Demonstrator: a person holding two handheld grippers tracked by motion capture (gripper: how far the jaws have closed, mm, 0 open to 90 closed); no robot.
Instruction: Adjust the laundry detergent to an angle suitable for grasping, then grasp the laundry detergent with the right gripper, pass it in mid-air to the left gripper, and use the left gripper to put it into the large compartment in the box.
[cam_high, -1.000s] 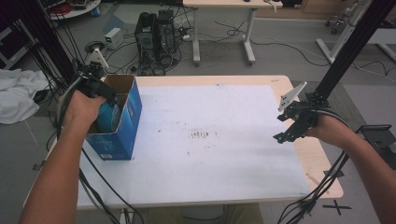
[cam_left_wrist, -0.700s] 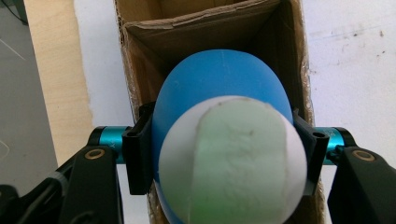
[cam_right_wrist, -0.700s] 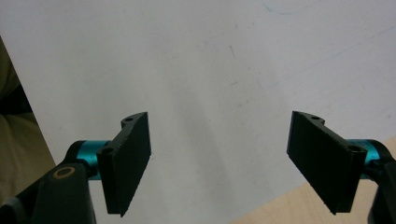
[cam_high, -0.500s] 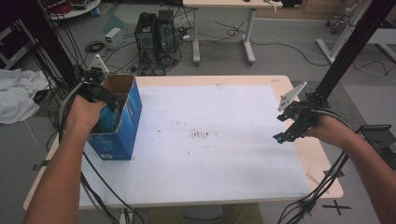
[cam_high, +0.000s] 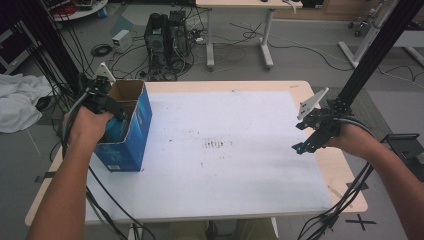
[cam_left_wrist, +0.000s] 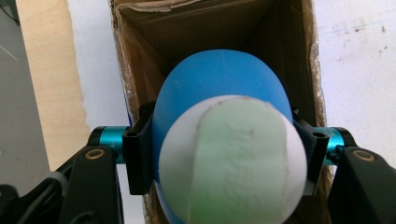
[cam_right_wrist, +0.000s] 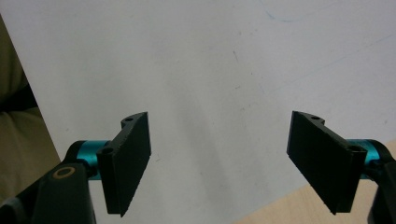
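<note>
A rounded blue object (cam_left_wrist: 219, 79) with a white end and a pale green strip sits between the jaws of my left gripper (cam_left_wrist: 224, 154), which is shut on it. It hangs over the open mouth of a brown-lined cardboard box (cam_left_wrist: 140, 28). From above, the left gripper (cam_high: 106, 101) is at the top left edge of the upright blue box (cam_high: 135, 135). My right gripper (cam_high: 306, 142) hovers over the right edge of the white mat (cam_high: 240, 165). Its jaws stand open (cam_right_wrist: 219, 158) with nothing between them.
The white mat covers most of the wooden table (cam_high: 345, 175). Black cables (cam_high: 105, 200) trail from both grippers over the front edge. A black frame post (cam_high: 370, 55) rises at the right. Computer towers (cam_high: 167, 35) and another desk stand behind the table.
The left hand has shifted only slightly at the box's mouth. The right gripper has stayed still.
</note>
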